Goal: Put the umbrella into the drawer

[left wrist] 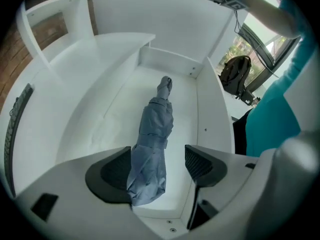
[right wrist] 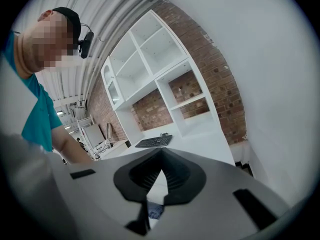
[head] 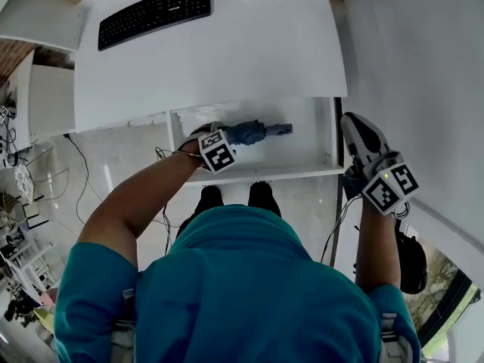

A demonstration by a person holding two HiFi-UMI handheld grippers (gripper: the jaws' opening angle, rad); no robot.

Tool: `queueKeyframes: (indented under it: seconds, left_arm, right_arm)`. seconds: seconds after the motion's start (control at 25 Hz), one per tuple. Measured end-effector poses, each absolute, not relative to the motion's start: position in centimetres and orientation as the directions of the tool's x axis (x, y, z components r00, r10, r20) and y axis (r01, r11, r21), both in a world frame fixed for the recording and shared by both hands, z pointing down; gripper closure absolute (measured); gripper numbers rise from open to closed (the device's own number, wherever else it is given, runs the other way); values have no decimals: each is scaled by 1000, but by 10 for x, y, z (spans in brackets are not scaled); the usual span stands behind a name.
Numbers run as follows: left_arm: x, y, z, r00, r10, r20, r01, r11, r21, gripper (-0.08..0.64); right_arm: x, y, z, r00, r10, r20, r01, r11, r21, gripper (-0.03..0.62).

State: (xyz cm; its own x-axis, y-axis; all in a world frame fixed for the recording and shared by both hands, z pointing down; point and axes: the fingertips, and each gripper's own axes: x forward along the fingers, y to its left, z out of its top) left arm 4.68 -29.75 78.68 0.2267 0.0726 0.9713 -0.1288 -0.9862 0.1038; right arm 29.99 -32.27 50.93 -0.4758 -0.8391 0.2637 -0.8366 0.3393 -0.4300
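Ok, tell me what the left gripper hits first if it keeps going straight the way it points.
The folded umbrella, most likely: the left gripper points steeply down into the open drawer with its jaws apart, and the umbrella lies just beyond them. Depth is hard to judge.

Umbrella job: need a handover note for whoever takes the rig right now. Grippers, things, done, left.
Left gripper: open, pointing down over the folded grey-blue fabric umbrella. The pads are not pressing it.
Right gripper: shut, empty, held to the right of the drawer.
Things: the umbrella lies lengthwise on the floor of the open white drawer, under the white desk.
Done: the umbrella is in the drawer, let go.
Left: lift the left gripper clear. The drawer stands open, so push it shut if that is wanted.
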Motion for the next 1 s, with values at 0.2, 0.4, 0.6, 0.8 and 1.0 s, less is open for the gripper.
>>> queueKeyframes:
  seconds: [0.2,0.4,0.6,0.8,1.0]
  left_arm:
    - [37,-315,741,350,0,937,-222,-972,83,236]
    - [14,-344,680,487,-118,865,-365,-928,79,238]
    - [-19,-375,585,635,-270,724,-504,-855,122,255]
    - [-77,-394,476,742,-428,517,-595,-775,212,338]
    - [-137,-403,377,764,-601,233,-645,-724,247,436]
  right_arm:
    - [278,-328,491,-490,-833,258,-835,364,-413,569]
    - [255,-332,468,-506,-824,254,-836,396,-381,569]
    - [227,-346,420,-528,-810,255,-834,437,-336,569]
    - [187,-358,369,-552,-796,250,-825,479,-300,569]
    - [150,-367,337,-595,-775,213,-799,542,-260,569]
